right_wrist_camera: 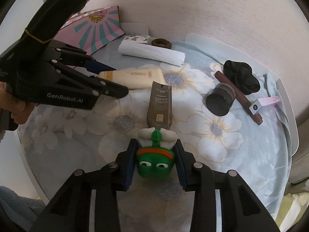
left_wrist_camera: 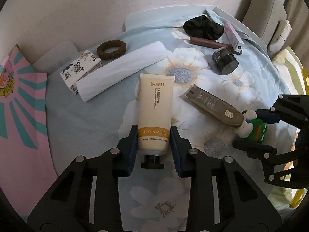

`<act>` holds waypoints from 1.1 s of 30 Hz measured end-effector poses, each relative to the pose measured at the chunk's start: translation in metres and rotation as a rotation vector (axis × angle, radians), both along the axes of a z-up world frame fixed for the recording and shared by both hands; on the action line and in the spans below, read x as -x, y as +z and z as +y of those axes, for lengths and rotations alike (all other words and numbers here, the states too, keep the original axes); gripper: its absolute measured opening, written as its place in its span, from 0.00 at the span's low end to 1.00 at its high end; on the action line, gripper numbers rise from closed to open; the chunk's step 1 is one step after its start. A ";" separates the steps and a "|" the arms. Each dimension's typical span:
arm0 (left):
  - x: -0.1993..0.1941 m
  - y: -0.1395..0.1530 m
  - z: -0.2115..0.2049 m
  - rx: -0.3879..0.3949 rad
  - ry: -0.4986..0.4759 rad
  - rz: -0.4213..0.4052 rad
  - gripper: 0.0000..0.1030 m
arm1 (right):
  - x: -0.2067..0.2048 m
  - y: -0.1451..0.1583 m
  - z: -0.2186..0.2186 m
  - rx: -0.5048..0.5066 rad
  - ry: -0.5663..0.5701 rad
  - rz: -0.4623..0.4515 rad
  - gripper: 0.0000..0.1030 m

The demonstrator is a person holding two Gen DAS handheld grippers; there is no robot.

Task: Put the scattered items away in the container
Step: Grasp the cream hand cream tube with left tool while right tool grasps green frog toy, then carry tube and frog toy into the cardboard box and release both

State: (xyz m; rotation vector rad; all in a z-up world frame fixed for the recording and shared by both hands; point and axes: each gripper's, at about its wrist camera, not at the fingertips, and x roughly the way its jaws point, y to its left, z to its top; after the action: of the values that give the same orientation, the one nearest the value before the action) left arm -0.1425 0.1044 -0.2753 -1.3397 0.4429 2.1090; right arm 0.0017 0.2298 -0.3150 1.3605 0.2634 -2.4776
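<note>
My left gripper (left_wrist_camera: pixel 154 135) is shut on a cream hand-cream tube (left_wrist_camera: pixel 154 112), its black cap toward me; the tube lies on the flowered cloth (left_wrist_camera: pixel 96 123). From the right wrist view the left gripper (right_wrist_camera: pixel 117 80) holds the same tube (right_wrist_camera: pixel 135 77). My right gripper (right_wrist_camera: pixel 155 154) is shut on a green frog toy (right_wrist_camera: pixel 154 160) with white feet, also seen in the left wrist view (left_wrist_camera: pixel 253 129). A brown tube (right_wrist_camera: pixel 159 106) lies just beyond the frog. The pink gift bag (right_wrist_camera: pixel 96 32) stands at the far left against the wall.
On the cloth lie a white folded cloth (left_wrist_camera: pixel 119 73), a printed packet (left_wrist_camera: pixel 81 67), a brown hair tie (left_wrist_camera: pixel 111 49), a black scrunchie (left_wrist_camera: pixel 202 29), a dark jar (left_wrist_camera: pixel 225 60), a brown stick (left_wrist_camera: pixel 208 43) and a pink box (left_wrist_camera: pixel 233 36). The wall runs behind.
</note>
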 end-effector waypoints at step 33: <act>-0.029 0.233 -0.073 -0.135 0.206 0.316 0.28 | -0.006 0.198 0.007 0.020 0.081 0.227 0.33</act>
State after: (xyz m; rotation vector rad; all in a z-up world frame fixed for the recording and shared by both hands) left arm -0.1131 0.0314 -0.0420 -1.0147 0.2915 2.4874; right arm 0.0081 0.2372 -0.1172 1.0381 0.3349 -2.5591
